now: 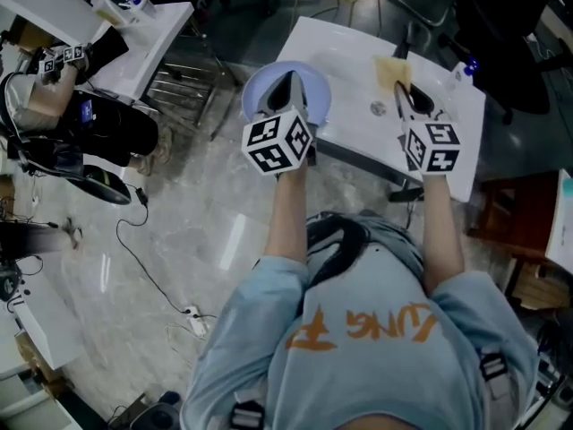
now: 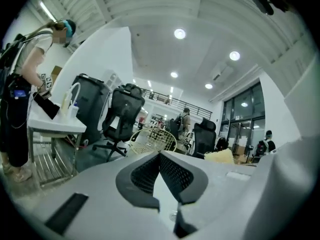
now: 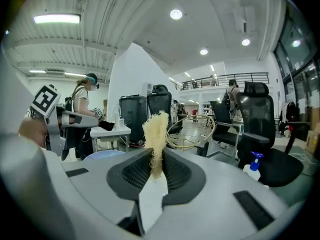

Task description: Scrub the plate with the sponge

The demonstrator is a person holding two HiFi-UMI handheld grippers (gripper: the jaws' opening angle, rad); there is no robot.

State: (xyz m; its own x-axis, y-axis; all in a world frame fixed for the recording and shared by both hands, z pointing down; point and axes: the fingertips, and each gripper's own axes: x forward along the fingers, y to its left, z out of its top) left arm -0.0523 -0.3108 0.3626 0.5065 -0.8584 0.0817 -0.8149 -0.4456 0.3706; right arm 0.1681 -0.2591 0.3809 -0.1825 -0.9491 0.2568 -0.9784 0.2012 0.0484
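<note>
Head view: a round, pale-blue plate (image 1: pixel 258 92) is seen at the smooth white table's (image 1: pixel 349 56) corner. It is overlapped by the left gripper (image 1: pixel 288 86), above a grey marbled floor (image 1: pixel 179 240).

Left gripper view: the mesh-textured jaws are pressed together, with nothing seen between them.

Right gripper view: the right gripper (image 3: pixel 156 156) is clamped on an upright, fibrous, straw-coloured sponge (image 3: pixel 155 129). The plate lies at nine o'clock of the jaws.
</note>
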